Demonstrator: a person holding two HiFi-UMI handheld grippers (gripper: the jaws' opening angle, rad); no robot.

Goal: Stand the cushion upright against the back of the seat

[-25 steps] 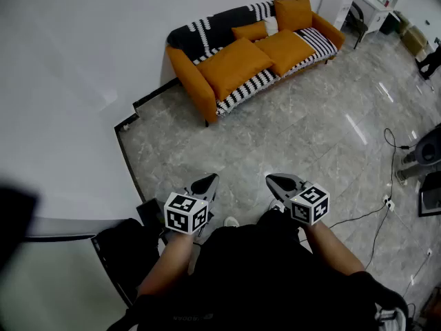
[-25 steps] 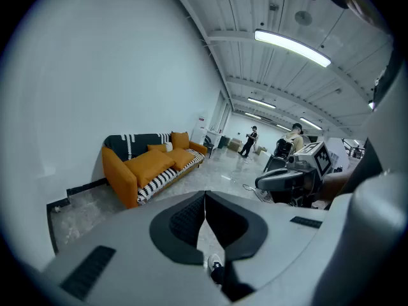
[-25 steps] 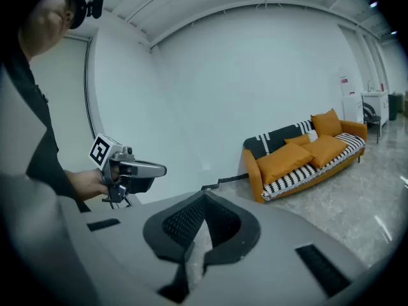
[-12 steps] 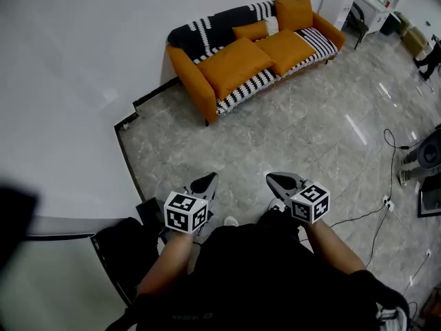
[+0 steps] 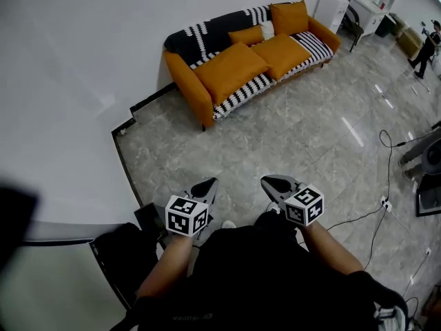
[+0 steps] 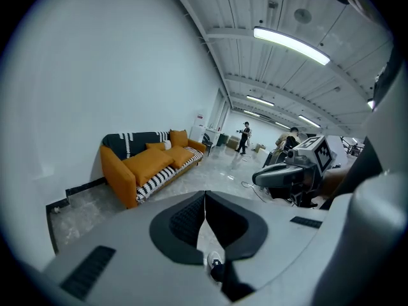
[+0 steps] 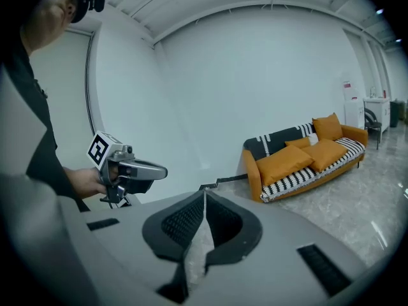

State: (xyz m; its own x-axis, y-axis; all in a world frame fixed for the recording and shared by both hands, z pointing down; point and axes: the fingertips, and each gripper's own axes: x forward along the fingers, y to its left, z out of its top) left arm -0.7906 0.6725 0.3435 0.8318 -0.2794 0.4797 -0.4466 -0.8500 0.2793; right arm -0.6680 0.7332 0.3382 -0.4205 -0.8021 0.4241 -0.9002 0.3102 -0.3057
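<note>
At the bottom centre of the head view, the left gripper [image 5: 205, 185] and the right gripper [image 5: 270, 183] are held side by side in front of the person's body, both pointing a little down toward the floor [image 5: 275, 136]. Each gripper's own view shows its two jaws pressed together with nothing between them, so both are closed and empty. I judge this to be a waiting posture, with the work not yet begun. Between the grippers and the sofa [image 5: 182, 74] the grey stone floor is open, with good room to walk forward. A thin cable [image 5: 358, 216] lies at the lower right, so a straight path looks safer than one to the right. The white wall [image 5: 69, 61] fills the left side. The sofa stands against it in the upper centre. On its seat the nearer cushion [image 5: 231, 69] and the farther cushion [image 5: 279, 47] lie flat, while an upright cushion [image 5: 289, 17] leans at the far end. Probably one of the flat ones must be stood up; which one I cannot tell.
</note>
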